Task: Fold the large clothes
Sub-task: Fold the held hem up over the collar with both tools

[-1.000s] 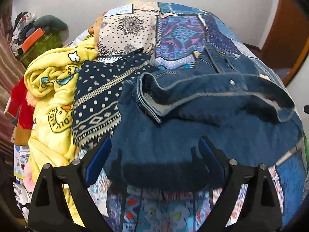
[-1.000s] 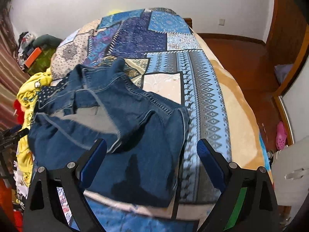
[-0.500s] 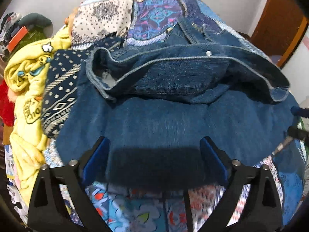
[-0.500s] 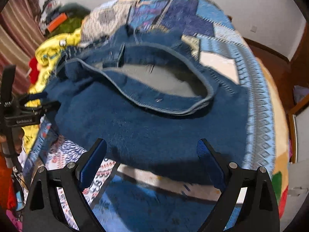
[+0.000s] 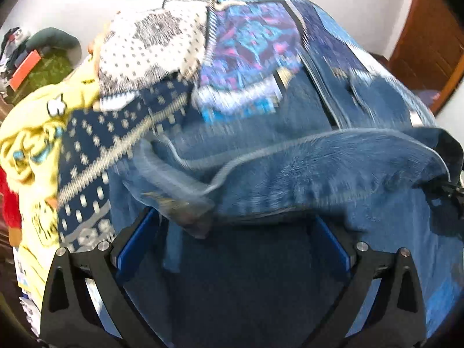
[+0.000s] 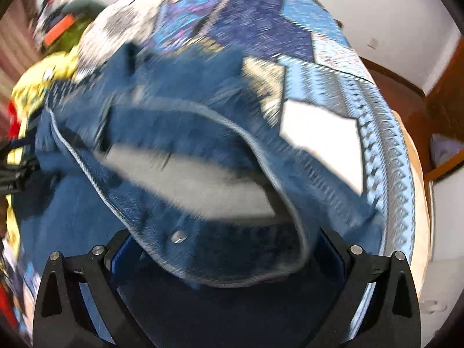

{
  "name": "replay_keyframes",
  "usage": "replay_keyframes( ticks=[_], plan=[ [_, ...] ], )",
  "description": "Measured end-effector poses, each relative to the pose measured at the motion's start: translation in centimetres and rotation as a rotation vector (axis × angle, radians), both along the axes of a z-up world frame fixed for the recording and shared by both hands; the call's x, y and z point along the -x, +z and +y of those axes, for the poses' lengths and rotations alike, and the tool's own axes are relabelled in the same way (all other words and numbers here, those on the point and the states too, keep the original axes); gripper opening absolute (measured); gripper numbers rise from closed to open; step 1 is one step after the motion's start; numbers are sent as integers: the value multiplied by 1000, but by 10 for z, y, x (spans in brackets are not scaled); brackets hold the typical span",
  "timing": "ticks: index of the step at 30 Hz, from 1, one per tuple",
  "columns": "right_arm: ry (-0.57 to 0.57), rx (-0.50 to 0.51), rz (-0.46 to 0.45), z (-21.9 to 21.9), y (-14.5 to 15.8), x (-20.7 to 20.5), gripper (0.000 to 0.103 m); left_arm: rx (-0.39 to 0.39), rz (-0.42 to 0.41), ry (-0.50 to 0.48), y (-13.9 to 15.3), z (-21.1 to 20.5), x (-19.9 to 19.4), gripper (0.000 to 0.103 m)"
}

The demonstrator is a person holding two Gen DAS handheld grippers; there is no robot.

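A blue denim jacket (image 5: 333, 174) lies bunched on a patchwork bedspread (image 5: 249, 43). It also fills the right wrist view (image 6: 203, 133), its grey lining and a metal button (image 6: 178, 236) showing. My left gripper (image 5: 232, 249) is open, its jaws wide apart, with denim lying between the blue pads (image 5: 136, 240). My right gripper (image 6: 227, 256) is open too, and the jacket's hem edge hangs between its fingers. Both views are motion-blurred. The right gripper's tip shows at the right edge of the left wrist view (image 5: 455, 188).
A yellow cartoon-print blanket (image 5: 32, 139) and a navy dotted cloth (image 5: 116, 145) lie to the left of the jacket. A cluttered shelf (image 5: 32, 63) stands at the far left. A wooden floor (image 6: 406, 98) and a door (image 5: 432, 40) are on the right.
Both grippers have moved forward onto the jacket, so its denim now lies between their open jaws. The jacket's upper edge has shifted and risen.
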State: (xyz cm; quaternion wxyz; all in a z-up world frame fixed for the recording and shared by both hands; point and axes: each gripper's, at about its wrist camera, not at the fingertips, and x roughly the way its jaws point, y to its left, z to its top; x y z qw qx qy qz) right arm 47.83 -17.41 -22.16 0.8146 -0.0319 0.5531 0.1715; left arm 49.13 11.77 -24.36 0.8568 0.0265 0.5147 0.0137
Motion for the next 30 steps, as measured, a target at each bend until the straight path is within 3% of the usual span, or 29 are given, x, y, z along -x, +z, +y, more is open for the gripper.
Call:
replay_keyframes(
  ticks=[6, 10, 12, 14, 18, 22, 27, 30],
  plan=[
    [-248, -48, -68, -33, 13, -40, 100, -124, -84, 113, 25, 16, -42, 103],
    [-246, -29, -217, -25, 45, -22, 100, -56, -158, 160, 52, 37, -30, 103],
    [-210, 15, -315, -14, 60, -6, 101, -20, -168, 162, 59, 47, -20, 103],
    [-177, 22, -356, -9, 70, 0, 101, -9, -157, 155, 61, 53, -11, 103],
    [-115, -65, -309, -5, 80, 12, 101, -58, -90, 108, 46, 53, 9, 103],
    [-57, -128, -211, 3, 66, 25, 101, -90, -1, 63, 17, 45, 30, 103],
    [-9, -83, -135, 10, 31, 52, 101, -12, 52, 37, -12, 35, 74, 103],
    [19, -36, -83, 7, 12, 64, 101, -35, 5, 39, -18, 32, 100, 103]
  ],
)
